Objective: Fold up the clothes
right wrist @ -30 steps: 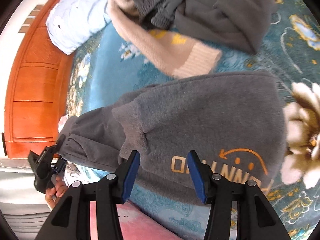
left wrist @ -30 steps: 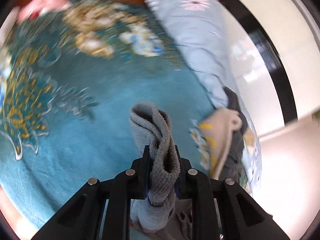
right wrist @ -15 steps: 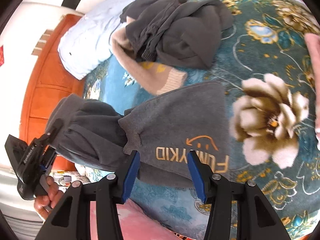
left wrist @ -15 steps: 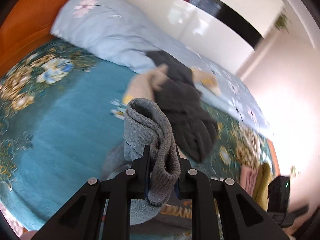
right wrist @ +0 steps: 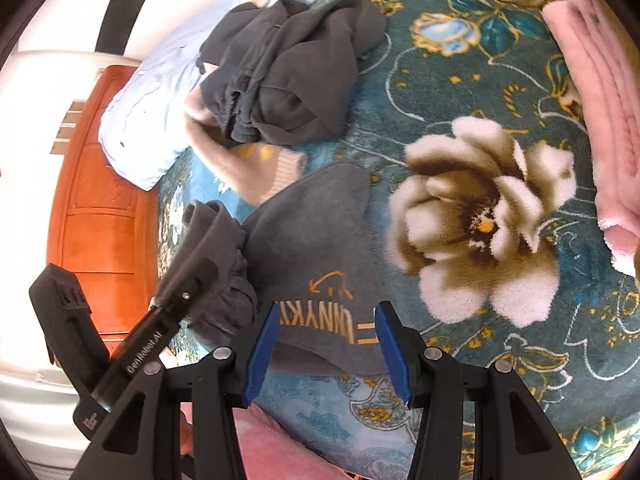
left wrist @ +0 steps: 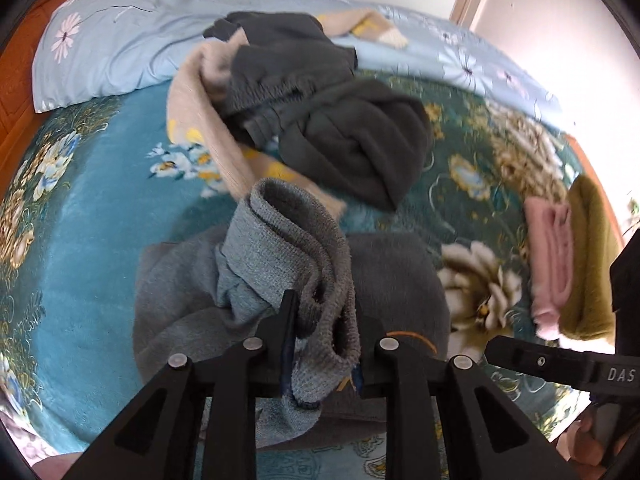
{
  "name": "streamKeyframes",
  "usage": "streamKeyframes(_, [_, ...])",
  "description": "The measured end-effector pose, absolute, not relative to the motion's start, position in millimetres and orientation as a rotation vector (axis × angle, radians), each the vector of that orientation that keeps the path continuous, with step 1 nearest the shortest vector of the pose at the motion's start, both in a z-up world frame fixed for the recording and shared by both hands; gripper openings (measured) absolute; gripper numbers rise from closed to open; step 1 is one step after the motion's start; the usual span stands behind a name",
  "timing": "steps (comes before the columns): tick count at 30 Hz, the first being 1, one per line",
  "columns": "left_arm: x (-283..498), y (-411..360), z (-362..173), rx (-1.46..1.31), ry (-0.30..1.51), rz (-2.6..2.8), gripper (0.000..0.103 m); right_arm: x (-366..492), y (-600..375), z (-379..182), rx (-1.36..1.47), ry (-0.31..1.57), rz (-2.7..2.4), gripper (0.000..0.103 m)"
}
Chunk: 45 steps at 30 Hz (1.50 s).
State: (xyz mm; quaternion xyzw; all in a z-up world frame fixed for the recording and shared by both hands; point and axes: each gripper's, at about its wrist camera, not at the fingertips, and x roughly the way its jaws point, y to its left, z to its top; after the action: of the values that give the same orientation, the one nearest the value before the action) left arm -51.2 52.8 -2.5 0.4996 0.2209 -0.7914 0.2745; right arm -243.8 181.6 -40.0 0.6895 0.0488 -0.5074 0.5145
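A grey sweatshirt (left wrist: pixel 396 276) with orange lettering lies flat on the teal flowered bedspread (left wrist: pixel 100 220). Its ribbed sleeve cuff (left wrist: pixel 288 232) stands bunched between the fingers of my left gripper (left wrist: pixel 326 336), held above the sweatshirt's body. The jaws are opening, with the cuff still filling the gap and touching both pads. In the right wrist view my right gripper (right wrist: pixel 326 344) is open just over the lettered hem of the sweatshirt (right wrist: pixel 320 240), its blue pads clear of the cloth. The sleeve (right wrist: pixel 224 248) is folded across at the left.
A heap of dark grey clothes (left wrist: pixel 320 120) lies on a beige garment (left wrist: pixel 200 120) further back. A pale blue pillow (left wrist: pixel 120 40) rests against the wooden headboard (right wrist: pixel 104 200). Folded pink (left wrist: pixel 548 260) and olive (left wrist: pixel 588 260) clothes sit at the right.
My left gripper has swung round and carried the sleeve cuff in over the sweatshirt's body. The right gripper has drifted along the hem toward the big pale flower, staying open.
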Motion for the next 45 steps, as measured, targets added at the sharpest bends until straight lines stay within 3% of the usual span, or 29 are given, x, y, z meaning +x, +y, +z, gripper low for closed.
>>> streamKeyframes(2, [-55.3, 53.8, -7.8, 1.381, 0.607, -2.120, 0.038, -243.6, 178.5, -44.9, 1.666, 0.124, -1.213, 0.053])
streamKeyframes(5, [-59.0, 55.9, -15.5, 1.421, 0.658, -2.134, 0.048, -242.1, 173.3, -50.6, 1.669, 0.144, -1.211, 0.053])
streamKeyframes(16, [-8.2, 19.1, -15.2, 1.240, 1.181, -2.153, 0.066, -248.1, 165.5, -63.5, 1.696, 0.151, -1.238, 0.053])
streamKeyframes(21, [21.6, -7.3, -17.0, 1.116, 1.324, -2.104, 0.067, -241.5, 154.4, -58.9, 1.660, 0.145, -1.220, 0.053])
streamKeyframes(28, [47.7, -32.9, -47.9, 1.158, 1.237, -1.886, 0.067, -200.5, 111.3, -36.0, 1.476, 0.223, -1.110, 0.053])
streamKeyframes(39, [43.0, -33.4, -73.2, 1.238, 1.323, -1.822, 0.067, -158.3, 49.1, -46.9, 1.356, 0.417, -1.092, 0.055])
streamKeyframes(41, [49.0, -37.0, -72.6, 1.191, 1.366, -1.824, 0.067, -156.4, 48.3, -50.6, 1.357, 0.439, -1.113, 0.039])
streamKeyframes(45, [58.2, -41.6, -68.3, 1.104, 1.420, -1.837, 0.067, -158.7, 55.2, -50.0, 1.387, 0.440, -1.081, 0.019])
